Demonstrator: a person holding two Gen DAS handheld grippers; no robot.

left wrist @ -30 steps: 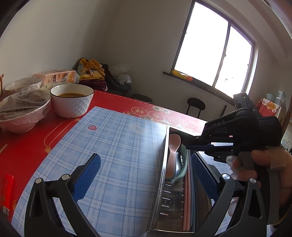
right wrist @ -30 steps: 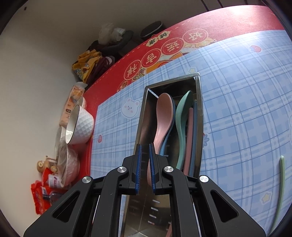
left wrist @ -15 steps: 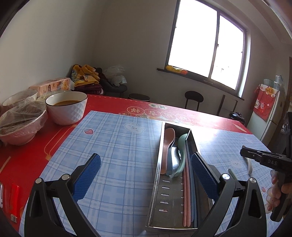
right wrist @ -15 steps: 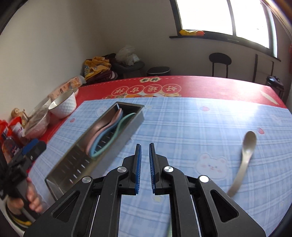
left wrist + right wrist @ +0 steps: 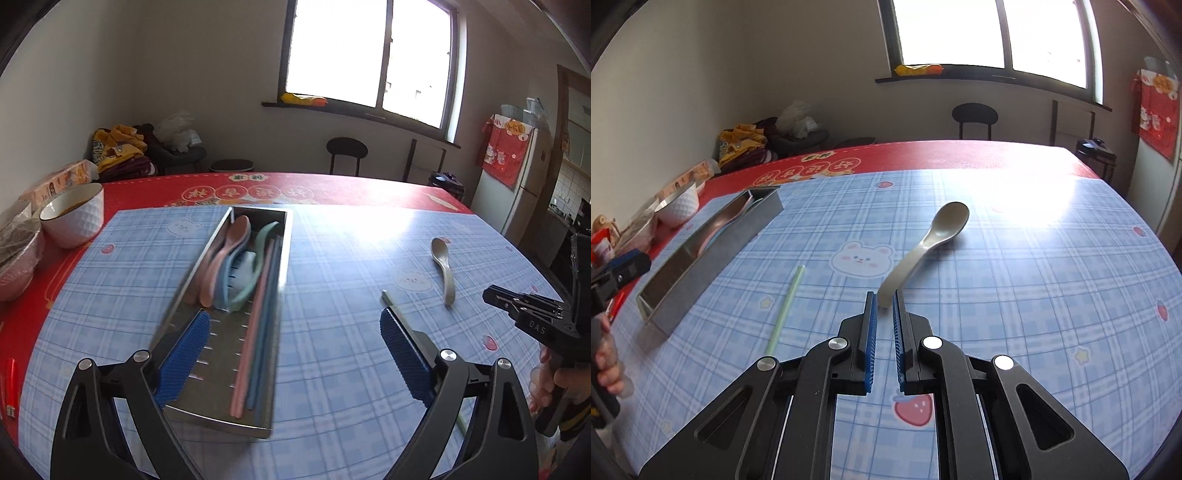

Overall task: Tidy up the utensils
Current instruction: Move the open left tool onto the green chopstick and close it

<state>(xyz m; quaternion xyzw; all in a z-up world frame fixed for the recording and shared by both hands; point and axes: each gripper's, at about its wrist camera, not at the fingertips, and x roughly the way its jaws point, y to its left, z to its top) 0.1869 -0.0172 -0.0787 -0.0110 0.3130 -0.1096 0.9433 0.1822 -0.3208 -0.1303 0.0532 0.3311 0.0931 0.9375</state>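
The table (image 5: 1015,158) under the window (image 5: 960,33) wears a blue checked mat (image 5: 997,295). The steel tray (image 5: 713,251) sits by its left edge, already stocked. My right claw (image 5: 884,306), nearly closed and empty, straddles the grey spoon (image 5: 931,236) handle tip mid-mat; I should lower squarely, then pinch. My left claw (image 5: 291,354) gapes wide, empty.

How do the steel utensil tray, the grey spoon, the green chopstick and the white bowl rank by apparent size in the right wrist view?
1. Steel utensil tray, clearly largest.
2. Grey spoon and thin green chopstick: similar length, so unranked; the spoon is wider.
3. White dimpled bowl, smallest looking, but farthest from the camera, so unsure.
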